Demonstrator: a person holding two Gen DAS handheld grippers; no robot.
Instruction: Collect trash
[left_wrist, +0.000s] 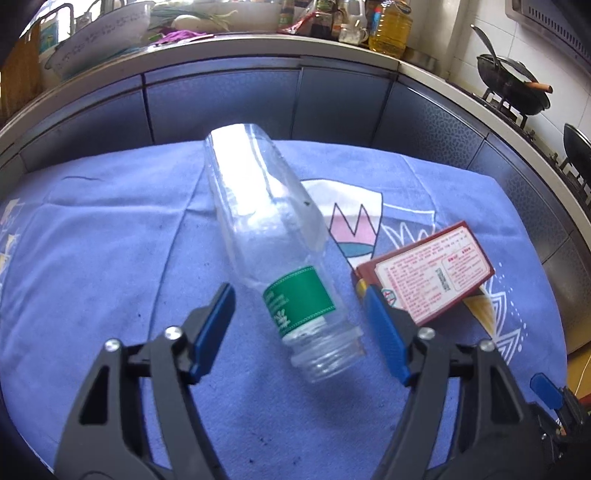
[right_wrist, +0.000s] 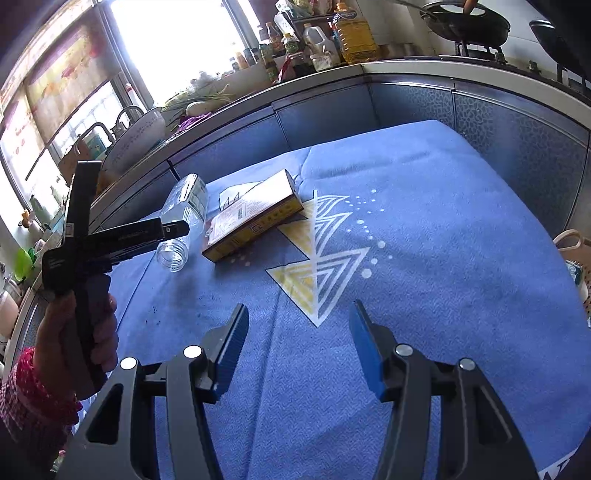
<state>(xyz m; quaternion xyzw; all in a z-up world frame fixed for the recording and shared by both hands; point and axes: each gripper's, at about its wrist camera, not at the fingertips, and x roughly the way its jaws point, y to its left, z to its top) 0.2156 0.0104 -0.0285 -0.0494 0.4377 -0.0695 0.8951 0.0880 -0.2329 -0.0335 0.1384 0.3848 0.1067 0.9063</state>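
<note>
The left gripper (left_wrist: 301, 325) stands with its jaws apart on either side of the neck end of a clear plastic bottle (left_wrist: 266, 236), and neither blue pad presses on it, so nothing is grasped yet; there is a visible gap at each side. The bottle lies on its side on the blue cloth (left_wrist: 110, 258), capless, its threaded mouth towards the gripper, a green label just above the neck and its base pointing off towards the kitchen counter (left_wrist: 258, 48). Just beside it on the right lies a flat red carton (left_wrist: 428, 273), printed face up, close to the bottle but not clearly touching it. The right gripper (right_wrist: 299, 343) hangs released and empty over a bare part of the cloth, well apart from both pieces of trash. From its view a hand (right_wrist: 92, 332) in a red patterned sleeve holds the left tool over the bottle's mouth. The step in hand looks like the pick-up of the bottle, early in the task. Next the jaws should close squarely across the neck or label band; a smooth round bottle may roll or squirt out if pinched off-centre, and the right-hand pad must stay clear of the carton
</note>
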